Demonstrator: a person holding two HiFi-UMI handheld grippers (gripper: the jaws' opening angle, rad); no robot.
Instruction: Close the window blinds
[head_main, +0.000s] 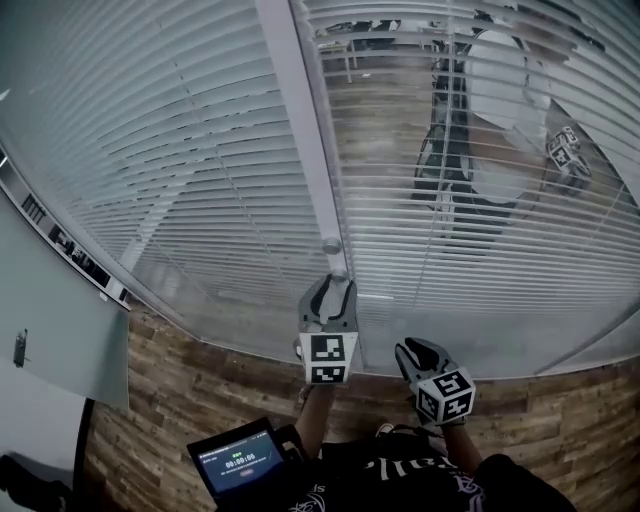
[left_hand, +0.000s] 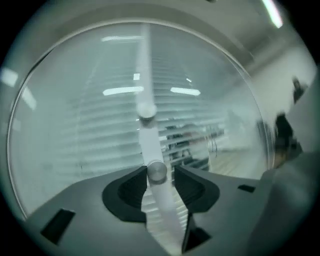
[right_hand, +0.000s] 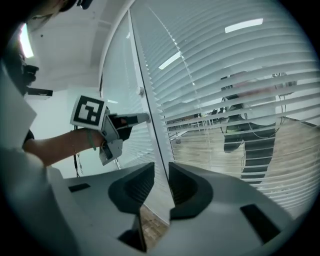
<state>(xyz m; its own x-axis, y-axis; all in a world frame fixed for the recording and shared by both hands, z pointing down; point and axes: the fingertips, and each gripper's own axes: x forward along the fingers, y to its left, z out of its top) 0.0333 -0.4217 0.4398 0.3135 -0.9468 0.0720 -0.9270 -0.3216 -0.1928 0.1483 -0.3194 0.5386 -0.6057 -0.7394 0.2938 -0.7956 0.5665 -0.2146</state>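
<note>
White slatted blinds (head_main: 180, 150) hang behind glass on both sides of a white upright frame post (head_main: 305, 120). Two small round metal knobs sit on the post; the lower knob (left_hand: 156, 171) lies between the jaws of my left gripper (left_hand: 161, 172), and the upper knob (left_hand: 146, 111) is above it. The jaws stand apart, with a gap at the knob's right side. In the head view the left gripper (head_main: 330, 288) points at the post. My right gripper (head_main: 410, 350) hangs lower right, away from the glass, narrowly open and empty (right_hand: 161, 170). The slats on the right (right_hand: 240, 75) stand partly open.
A small screen device (head_main: 238, 465) sits low in front of the person. A wood-patterned floor (head_main: 200, 390) runs below the window. A white wall panel (head_main: 60, 330) stands at the left. The glass reflects a person and a marker cube (head_main: 563, 150).
</note>
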